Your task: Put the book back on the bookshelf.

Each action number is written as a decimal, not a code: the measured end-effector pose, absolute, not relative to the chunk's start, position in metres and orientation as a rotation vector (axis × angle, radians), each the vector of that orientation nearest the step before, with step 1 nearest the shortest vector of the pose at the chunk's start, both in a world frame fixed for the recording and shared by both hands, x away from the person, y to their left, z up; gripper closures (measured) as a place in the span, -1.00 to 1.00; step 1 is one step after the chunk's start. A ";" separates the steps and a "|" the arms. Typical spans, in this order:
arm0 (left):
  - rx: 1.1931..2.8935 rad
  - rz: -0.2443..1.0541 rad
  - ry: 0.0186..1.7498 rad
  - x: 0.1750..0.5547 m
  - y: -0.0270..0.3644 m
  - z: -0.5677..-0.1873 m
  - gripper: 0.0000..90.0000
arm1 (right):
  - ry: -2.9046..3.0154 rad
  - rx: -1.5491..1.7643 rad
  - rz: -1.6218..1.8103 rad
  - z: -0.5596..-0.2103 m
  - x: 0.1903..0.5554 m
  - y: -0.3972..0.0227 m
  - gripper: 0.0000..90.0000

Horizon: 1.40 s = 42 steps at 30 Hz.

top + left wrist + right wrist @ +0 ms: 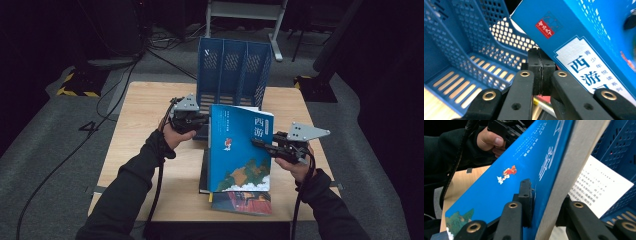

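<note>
Lifting the blue book [239,150] above the bench [145,150] before the file rack [232,65], you are risking a slip: left hand-held gripper [202,120] pinching only its cover, right hand-held gripper [260,144] clamping its page edge

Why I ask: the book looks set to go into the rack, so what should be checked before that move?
1. Right gripper on book: ok, jaws clamp its edge, one pad pressing on the cover.
2. Left gripper hold: cannot tell; jaws are shut at the book's left edge, but no cover is seen between the pads.
3. Book closed: not ok, a printed page splays away behind.
4. Rack slots free: ok, those seen are empty.
5. Rack upright, open side facing the book: ok.
6. Book off the stack: cannot tell at its near end.
</note>
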<state>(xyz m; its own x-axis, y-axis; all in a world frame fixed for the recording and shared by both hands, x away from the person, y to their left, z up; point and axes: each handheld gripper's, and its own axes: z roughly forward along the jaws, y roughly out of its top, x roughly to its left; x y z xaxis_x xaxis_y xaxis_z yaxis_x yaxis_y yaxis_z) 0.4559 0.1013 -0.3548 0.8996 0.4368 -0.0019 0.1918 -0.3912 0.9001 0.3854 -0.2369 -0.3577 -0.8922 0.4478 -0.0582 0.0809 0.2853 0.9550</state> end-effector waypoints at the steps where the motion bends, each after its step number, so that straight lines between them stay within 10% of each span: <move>1: 1.976 0.288 0.457 0.455 0.100 -0.353 1.00 | 2.241 0.476 1.642 -0.358 0.385 -0.238 0.67; 33: 1.929 0.434 0.321 0.416 0.078 -0.306 0.99 | 2.073 0.354 1.588 -0.349 0.349 -0.250 0.73; 42: 1.893 0.457 0.362 0.399 0.086 -0.306 0.60 | 2.066 0.288 1.574 -0.349 0.330 -0.250 0.73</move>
